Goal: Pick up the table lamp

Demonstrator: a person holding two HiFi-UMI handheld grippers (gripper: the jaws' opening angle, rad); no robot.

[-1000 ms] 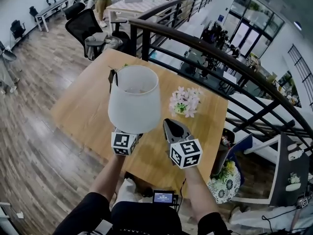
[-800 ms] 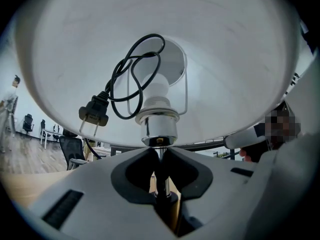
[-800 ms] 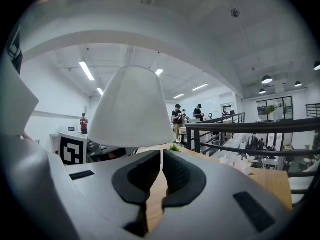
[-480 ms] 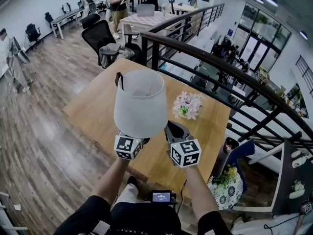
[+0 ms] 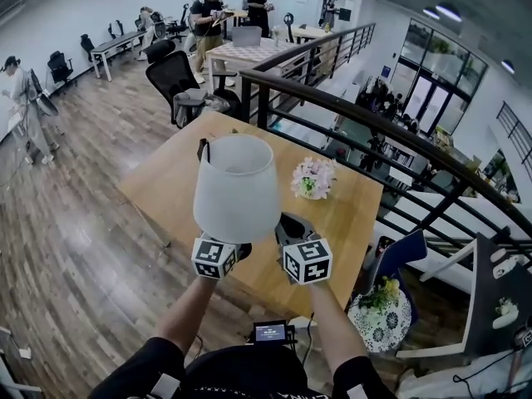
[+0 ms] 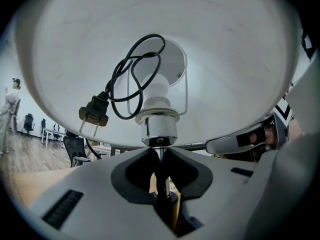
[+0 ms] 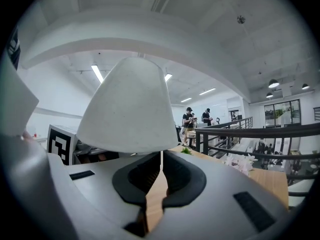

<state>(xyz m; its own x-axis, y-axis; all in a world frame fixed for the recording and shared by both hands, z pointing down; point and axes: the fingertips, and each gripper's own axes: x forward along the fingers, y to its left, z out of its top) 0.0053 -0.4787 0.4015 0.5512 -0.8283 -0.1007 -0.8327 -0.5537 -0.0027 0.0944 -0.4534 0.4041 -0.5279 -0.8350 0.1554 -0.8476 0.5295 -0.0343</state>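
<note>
The table lamp has a white shade (image 5: 237, 188) and hangs in the air over the wooden table (image 5: 162, 185). My left gripper (image 6: 160, 156) is shut on its thin metal stem (image 6: 160, 180), just below the chrome socket (image 6: 159, 128). The lamp's black cord and plug (image 6: 94, 115) are tucked up inside the shade (image 6: 240, 59). In the head view the shade hides the left jaws; only the marker cube (image 5: 214, 258) shows. My right gripper (image 5: 291, 223) is level beside the lamp, shut, with nothing in it. From its own view the shade (image 7: 131, 109) sits just left of its jaws (image 7: 161, 156).
A pot of pale flowers (image 5: 313, 178) stands on the table near its far right side. A black railing (image 5: 374, 115) runs behind the table. An office chair (image 5: 179, 77) and people (image 5: 206, 15) are farther back. A small screen (image 5: 272, 332) hangs at my waist.
Both grippers have risen and moved along together, the lamp carried in the left one. The table now lies lower and farther below them. The jaws have not changed.
</note>
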